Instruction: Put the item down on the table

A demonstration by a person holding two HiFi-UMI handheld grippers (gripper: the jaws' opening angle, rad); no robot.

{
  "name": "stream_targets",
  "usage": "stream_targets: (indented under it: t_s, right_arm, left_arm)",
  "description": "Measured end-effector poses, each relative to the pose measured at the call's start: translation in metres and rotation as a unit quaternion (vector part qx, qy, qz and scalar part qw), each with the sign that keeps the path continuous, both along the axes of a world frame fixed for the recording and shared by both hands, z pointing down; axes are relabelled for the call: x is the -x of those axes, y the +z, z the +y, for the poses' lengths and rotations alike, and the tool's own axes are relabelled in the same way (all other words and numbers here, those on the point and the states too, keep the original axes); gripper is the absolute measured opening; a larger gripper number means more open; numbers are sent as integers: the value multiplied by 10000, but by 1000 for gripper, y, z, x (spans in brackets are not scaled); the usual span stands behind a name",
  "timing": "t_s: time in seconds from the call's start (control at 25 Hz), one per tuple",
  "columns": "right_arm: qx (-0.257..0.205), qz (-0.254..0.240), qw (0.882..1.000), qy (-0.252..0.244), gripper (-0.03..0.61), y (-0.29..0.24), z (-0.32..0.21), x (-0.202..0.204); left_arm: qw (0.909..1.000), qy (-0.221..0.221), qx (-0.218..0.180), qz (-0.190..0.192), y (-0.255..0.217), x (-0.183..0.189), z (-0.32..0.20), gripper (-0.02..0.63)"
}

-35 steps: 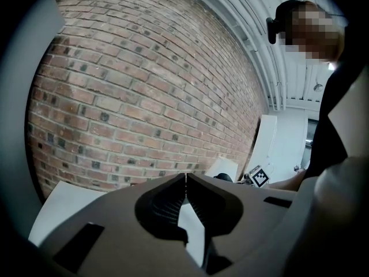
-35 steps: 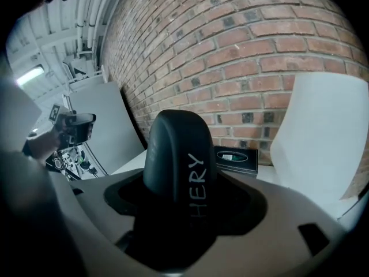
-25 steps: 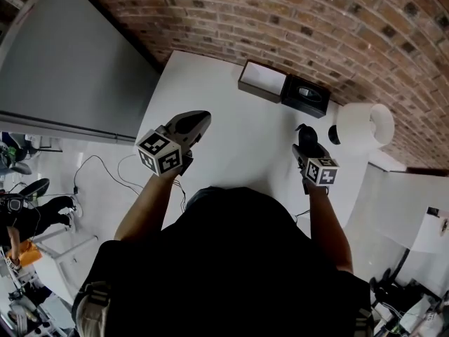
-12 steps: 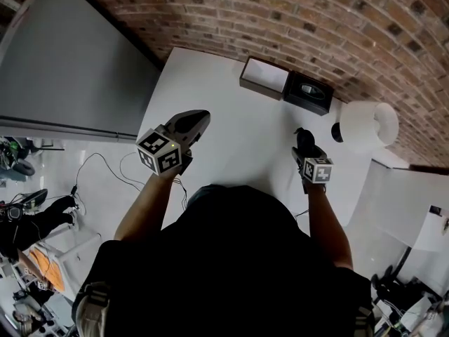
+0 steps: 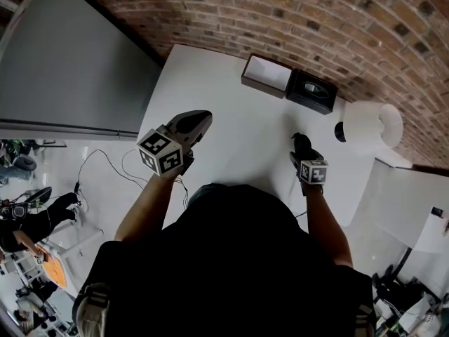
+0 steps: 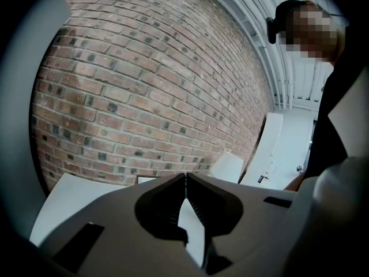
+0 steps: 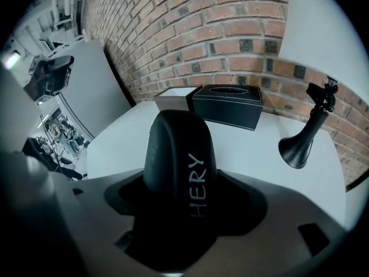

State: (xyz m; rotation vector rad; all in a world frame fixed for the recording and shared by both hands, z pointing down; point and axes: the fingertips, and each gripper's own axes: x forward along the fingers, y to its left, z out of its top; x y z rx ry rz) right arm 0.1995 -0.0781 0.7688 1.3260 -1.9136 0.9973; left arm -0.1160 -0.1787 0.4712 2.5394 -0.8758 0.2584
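The right gripper is grasping a rounded black item with white lettering between its jaws, over the near right part of the white table; whether it is touching the tabletop I cannot tell. The left gripper is hovering at the near left, jaws clenched together on nothing. A black tissue box and an open box are sitting side by side at the far edge.
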Motion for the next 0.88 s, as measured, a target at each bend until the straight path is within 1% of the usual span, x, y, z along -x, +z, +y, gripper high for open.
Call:
stream_targets:
  t_s: [0.2, 0.36, 0.64, 0.88]
  right_arm:
    - [81, 98, 9998, -148, 356, 12, 0, 6]
    - [157, 296, 9994, -126, 356, 29, 3, 0]
    - [276, 391, 9986, -227, 357, 47, 9, 6]
    - [345, 514, 9968, -500, 357, 64, 15, 12]
  left_arm:
    - [10000, 22, 48, -10, 4, -3, -2, 28]
    - [10000, 38, 70, -43, 6, -5, -2, 28]
    - [9998, 31, 126, -117, 13, 0, 0, 28]
    - [9997, 38, 158, -154, 15, 4, -1, 28]
